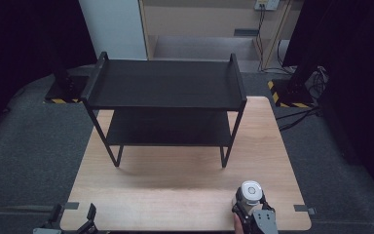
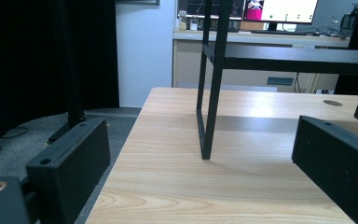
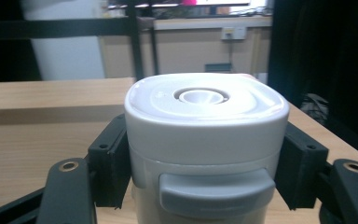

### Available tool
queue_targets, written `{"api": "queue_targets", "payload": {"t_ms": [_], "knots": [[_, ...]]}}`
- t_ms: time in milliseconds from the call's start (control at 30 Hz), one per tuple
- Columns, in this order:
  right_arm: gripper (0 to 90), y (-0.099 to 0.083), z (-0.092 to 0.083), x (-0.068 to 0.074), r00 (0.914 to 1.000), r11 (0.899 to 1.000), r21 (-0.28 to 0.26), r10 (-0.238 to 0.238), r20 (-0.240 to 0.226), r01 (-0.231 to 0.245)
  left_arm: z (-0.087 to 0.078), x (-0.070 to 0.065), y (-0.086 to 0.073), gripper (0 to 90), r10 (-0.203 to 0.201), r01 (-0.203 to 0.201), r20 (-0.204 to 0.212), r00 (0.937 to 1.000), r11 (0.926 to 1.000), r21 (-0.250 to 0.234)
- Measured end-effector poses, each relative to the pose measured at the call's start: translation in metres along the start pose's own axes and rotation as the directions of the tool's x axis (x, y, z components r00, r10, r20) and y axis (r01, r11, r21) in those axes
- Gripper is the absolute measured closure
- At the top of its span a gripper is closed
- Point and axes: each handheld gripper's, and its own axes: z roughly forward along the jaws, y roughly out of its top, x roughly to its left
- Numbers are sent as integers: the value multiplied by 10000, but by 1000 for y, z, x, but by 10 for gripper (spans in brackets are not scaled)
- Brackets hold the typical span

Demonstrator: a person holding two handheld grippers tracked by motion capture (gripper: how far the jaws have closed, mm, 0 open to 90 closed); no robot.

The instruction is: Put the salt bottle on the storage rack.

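Observation:
A white lidded container (image 1: 251, 193) with a grey front tab stands near the table's front right edge. My right gripper (image 1: 250, 202) is shut on the white container (image 3: 205, 140), one black jaw pressed against each side of it. My left gripper (image 1: 73, 218) sits at the table's front left corner, open, with nothing between its jaws; its view looks across the wooden table (image 2: 242, 177) toward a leg of the black rack (image 2: 212, 93). The black two-tier rack (image 1: 165, 85) stands on the far half of the table, and both shelves look bare.
The wooden table (image 1: 175, 185) has bare surface between the rack and the front edge. Dark carpet surrounds it. Two black stand bases with yellow-striped edges (image 1: 292, 95) sit on the floor behind, with cables at the right. A cabinet and white wall lie beyond.

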Motion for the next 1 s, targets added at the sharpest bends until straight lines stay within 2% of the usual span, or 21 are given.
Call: {"api": "queue_targets", "payload": {"t_ms": [33, 67, 100, 133, 167, 233, 367, 400, 433, 467, 500, 567, 800, 967, 1000], "knots": [[316, 6, -1, 0, 9998, 10000, 66, 22, -195, -21, -1, 0, 0, 31, -33, 33, 17, 10000, 10000, -22], [316, 6, -1, 0, 9998, 10000, 66, 22, -195, -21, -1, 0, 0, 32, -33, 33, 17, 10000, 10000, -22], [316, 19, -3, 1, 9984, 9998, 171, 41, -572, -31, -2, 0, 0, 32, -36, 36, 69, 10000, 10000, -41], [316, 25, -3, 3, 9973, 9998, 179, 7, -732, 6, -2, 0, -1, 34, -24, 24, 108, 9999, 10000, -38], [316, 25, -3, 3, 9973, 9998, 179, 7, -732, 6, -2, 0, -1, 35, -24, 24, 108, 9999, 10000, -38], [316, 45, -2, 8, 9923, 9999, 124, -11, -1237, 27, -4, 1, -1, 36, -19, 19, 194, 9998, 10000, -36], [316, 70, 6, 16, 9812, 9999, -121, 31, -1928, -55, -6, 1, -2, 36, -141, 143, 261, 9996, 9999, -70], [316, 70, 6, 16, 9812, 9999, -121, 31, -1928, -55, -6, 1, -2, 36, -141, 143, 261, 9996, 9999, -70], [316, 83, 14, 19, 9748, 9998, -181, 20, -2231, -62, -7, 1, -2, 36, -164, 166, 280, 9995, 9998, -90], [316, 83, 14, 19, 9748, 9998, -181, 20, -2231, -62, -7, 1, -2, 36, -164, 166, 280, 9995, 9998, -90], [316, 96, 22, 23, 9683, 9997, -226, 15, -2500, -74, -9, 1, -3, 36, -242, 246, 309, 9992, 9996, -128], [316, 107, 29, 27, 9620, 9995, -306, -30, -2729, -56, -10, 0, -3, 36, -268, 272, 315, 9991, 9995, -140], [316, 139, 60, 44, 9448, 9985, -521, -339, -3259, 178, -14, 2, -4, 36, -395, 402, 391, 9985, 9991, -159], [316, 155, 83, 54, 9398, 9989, -380, -380, -3397, 267, -14, 4, -3, 36, -439, 448, 398, 9982, 9988, -214], [316, 155, 83, 54, 9398, 9989, -380, -380, -3397, 267, -14, 4, -3, 36, -439, 448, 398, 9982, 9988, -214]]}}
